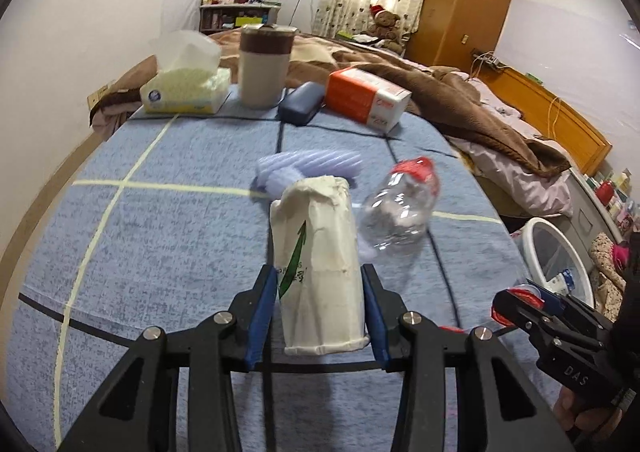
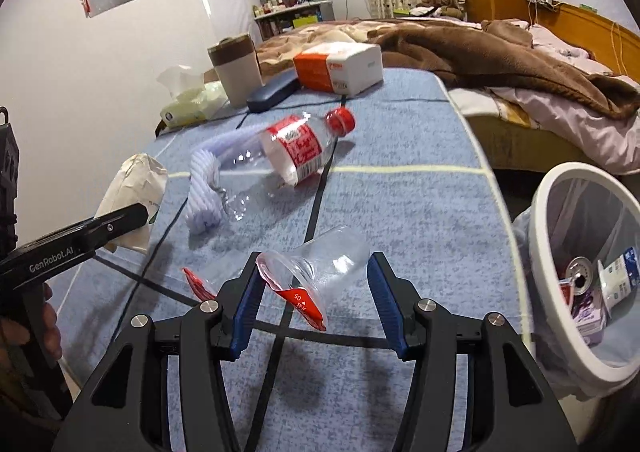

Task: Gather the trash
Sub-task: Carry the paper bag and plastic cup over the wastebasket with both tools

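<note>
My left gripper (image 1: 318,276) is shut on a crumpled white paper cup (image 1: 316,244) with a green arrow, held upright just above the blue tablecloth (image 1: 140,252). The right wrist view shows the same cup (image 2: 132,184) at the left, in the left gripper (image 2: 134,218). My right gripper (image 2: 315,264) is shut on a clear plastic cup (image 2: 332,256) that lies on its side and trails a torn red foil lid. An empty red-capped plastic bottle (image 2: 288,152) lies on the cloth beyond it, against a lavender twisted roll (image 2: 204,192). A white trash bin (image 2: 548,204) lined with a bag stands off the table's right edge.
At the far end stand a tissue box (image 1: 184,92), a tall beige-and-brown tumbler (image 1: 264,64), a dark blue case (image 1: 300,102) and an orange-and-white box (image 1: 364,98). A bed with a brown blanket (image 2: 500,56) lies to the right. The bin holds a can and cartons.
</note>
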`<state>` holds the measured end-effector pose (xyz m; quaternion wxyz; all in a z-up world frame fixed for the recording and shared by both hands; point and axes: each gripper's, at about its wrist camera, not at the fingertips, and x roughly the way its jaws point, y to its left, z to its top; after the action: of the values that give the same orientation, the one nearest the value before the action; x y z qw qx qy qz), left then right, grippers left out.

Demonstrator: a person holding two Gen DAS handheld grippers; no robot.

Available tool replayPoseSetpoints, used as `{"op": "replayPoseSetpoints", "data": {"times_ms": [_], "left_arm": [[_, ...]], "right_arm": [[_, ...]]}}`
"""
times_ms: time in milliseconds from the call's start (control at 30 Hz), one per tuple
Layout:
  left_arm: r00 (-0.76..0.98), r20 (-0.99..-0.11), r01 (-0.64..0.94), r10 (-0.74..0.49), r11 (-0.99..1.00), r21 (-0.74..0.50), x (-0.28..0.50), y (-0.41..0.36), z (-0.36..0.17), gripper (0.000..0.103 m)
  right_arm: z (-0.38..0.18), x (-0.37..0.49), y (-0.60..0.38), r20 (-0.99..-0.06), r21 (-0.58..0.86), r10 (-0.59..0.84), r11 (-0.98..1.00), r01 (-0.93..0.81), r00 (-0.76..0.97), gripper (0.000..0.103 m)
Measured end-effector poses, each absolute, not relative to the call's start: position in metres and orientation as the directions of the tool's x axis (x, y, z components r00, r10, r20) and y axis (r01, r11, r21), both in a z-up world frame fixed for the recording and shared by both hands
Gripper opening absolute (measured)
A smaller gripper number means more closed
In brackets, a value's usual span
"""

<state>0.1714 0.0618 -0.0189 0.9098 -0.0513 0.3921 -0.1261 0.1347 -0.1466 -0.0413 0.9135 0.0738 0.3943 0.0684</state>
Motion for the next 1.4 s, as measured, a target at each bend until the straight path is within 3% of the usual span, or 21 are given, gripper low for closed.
{"op": "replayPoseSetpoints", "data": {"times_ms": [900,1400], "left_arm": [[0.615,-0.63,0.485,-0.475,0.857,-0.172,0.148,-0.079,0.029,0.044],[0.514,-0.628,0.633,-0.585,0.752,-0.182,0.142,-0.177,0.036,0.044]], "right_arm": [[0.02,0.09,-0.238,-0.57,0.078,-0.038,0.992,0.1,0.821,0.054],[0.023,0.075,-0.3,-0.562,0.04,-0.162,0.974,0.223,0.811,0.054]]}}
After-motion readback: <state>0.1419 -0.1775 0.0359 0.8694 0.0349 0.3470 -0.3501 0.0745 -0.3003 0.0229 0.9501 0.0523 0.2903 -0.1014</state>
